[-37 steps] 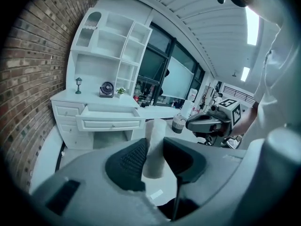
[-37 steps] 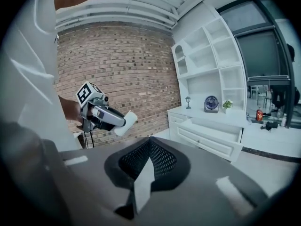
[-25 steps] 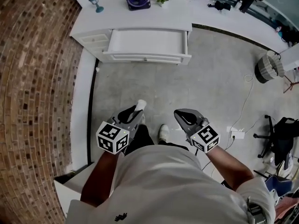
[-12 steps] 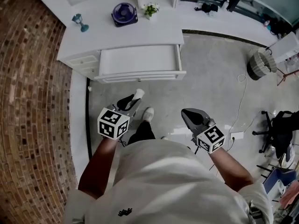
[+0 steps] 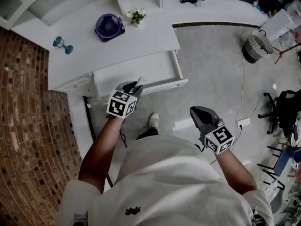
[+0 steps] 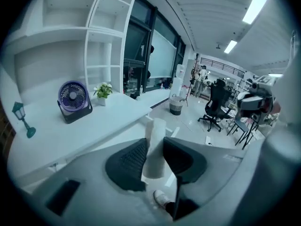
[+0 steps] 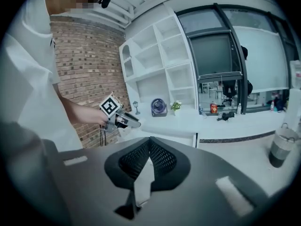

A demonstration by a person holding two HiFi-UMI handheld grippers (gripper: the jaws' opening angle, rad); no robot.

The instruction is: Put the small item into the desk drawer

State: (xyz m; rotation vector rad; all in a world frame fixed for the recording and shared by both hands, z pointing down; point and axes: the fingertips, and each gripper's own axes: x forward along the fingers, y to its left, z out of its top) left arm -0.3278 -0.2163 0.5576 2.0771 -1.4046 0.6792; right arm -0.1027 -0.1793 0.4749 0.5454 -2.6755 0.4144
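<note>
Head view: a white desk (image 5: 141, 36) is set against a brick wall (image 5: 23, 126), over a grey floor (image 5: 211, 79). A purple fan (image 5: 109, 26), a small potted plant (image 5: 137, 16) and a teal lamp figure (image 5: 62, 44) are stood on the desk. The drawer (image 5: 141, 68) is pulled open. The left gripper (image 5: 133, 86) is held at the drawer's front edge with the small white item (image 5: 138, 82) clamped in it. The right gripper (image 5: 197, 113) is held apart over the floor. A woven basket (image 5: 257, 46) and a power strip (image 5: 243, 123) are seen to the right. Left gripper view: the small white item (image 6: 155, 147), a cylinder, is pinched upright between the pads, above the desk (image 6: 80, 126). Open shelves (image 6: 108, 41), a black office chair (image 6: 216, 102) and ceiling lights (image 6: 257, 1) are shown beyond. Right gripper view: the right gripper (image 7: 149, 139) is closed tip to tip with nothing in it. The left gripper (image 7: 123, 119), the brick wall (image 7: 89, 69), a shelf unit (image 7: 155, 60) and dark windows (image 7: 216, 53) are seen ahead. Writing: only square marker patterns are shown on the cube (image 5: 122, 104). The shirt emblem (image 5: 131, 211) is too small to be read.
</note>
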